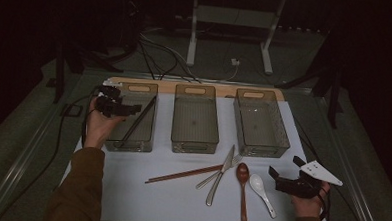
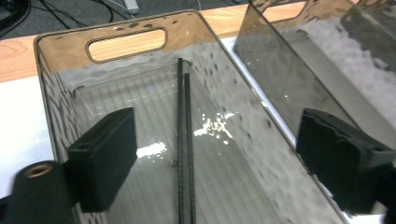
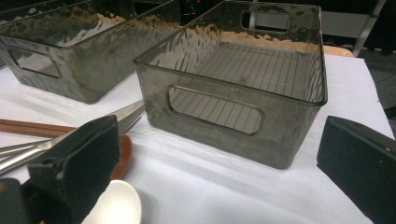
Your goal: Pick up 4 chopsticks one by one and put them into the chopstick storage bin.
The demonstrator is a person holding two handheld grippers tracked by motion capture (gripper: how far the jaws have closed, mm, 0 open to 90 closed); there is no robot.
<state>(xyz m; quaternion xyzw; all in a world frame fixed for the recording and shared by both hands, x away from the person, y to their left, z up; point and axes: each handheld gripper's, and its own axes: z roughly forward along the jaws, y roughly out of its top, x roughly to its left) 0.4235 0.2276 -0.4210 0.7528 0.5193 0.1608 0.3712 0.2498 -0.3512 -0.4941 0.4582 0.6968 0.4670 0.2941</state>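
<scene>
While my left gripper hangs released over the left bin — black chopsticks dropped inside — my right gripper waits unclenched at four o'clock beside the spoons.

A smoky bin sits empty on the white counter. The open jaws frame it. A white spoon lies by the left jaw.
</scene>
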